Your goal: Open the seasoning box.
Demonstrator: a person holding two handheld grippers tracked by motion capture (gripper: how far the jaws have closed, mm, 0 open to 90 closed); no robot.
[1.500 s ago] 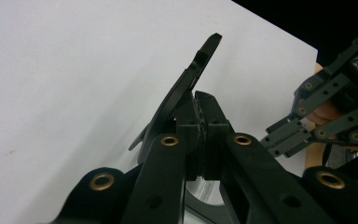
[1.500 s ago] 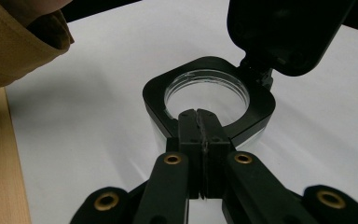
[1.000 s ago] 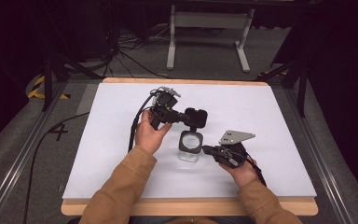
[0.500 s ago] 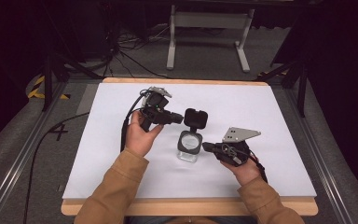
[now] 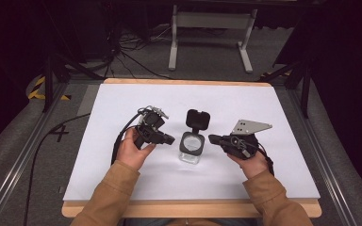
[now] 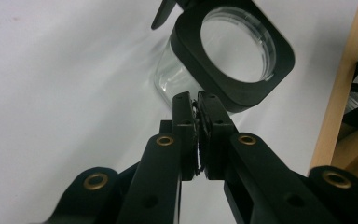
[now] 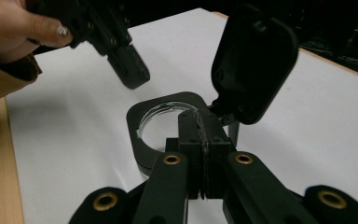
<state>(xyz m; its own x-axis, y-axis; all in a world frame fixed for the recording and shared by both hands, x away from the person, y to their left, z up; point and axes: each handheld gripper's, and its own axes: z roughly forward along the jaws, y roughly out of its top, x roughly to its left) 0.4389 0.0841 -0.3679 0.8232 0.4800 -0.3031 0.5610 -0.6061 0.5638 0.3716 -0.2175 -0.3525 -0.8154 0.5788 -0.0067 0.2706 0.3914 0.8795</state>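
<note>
A clear glass jar [image 5: 190, 146] with a square black collar stands on the white table top [image 5: 264, 113]. Its hinged black lid [image 5: 197, 118] is swung open and stands up behind the mouth. The jar [image 6: 233, 51] looks empty from above. My left gripper [image 5: 168, 139] sits just left of the jar, jaws shut with nothing between them, tips [image 6: 196, 100] close to the collar. My right gripper [image 5: 212, 139] sits just right of the jar, also shut and empty, its tips [image 7: 199, 116] near the collar [image 7: 142, 126] and under the open lid [image 7: 254, 65].
The wooden front edge [image 5: 188, 208] of the table runs below the forearms. A black cable [image 5: 122, 134] trails from the left gripper. A grey three-cornered plate [image 5: 249, 126] sits on the right gripper. Behind the table are a metal stand [image 5: 209, 21] and floor cables [image 5: 136, 47].
The left gripper has drawn back from the raised lid, leftward and toward the person, and now sits low beside the jar. The lid stays open. The right gripper has barely moved.
</note>
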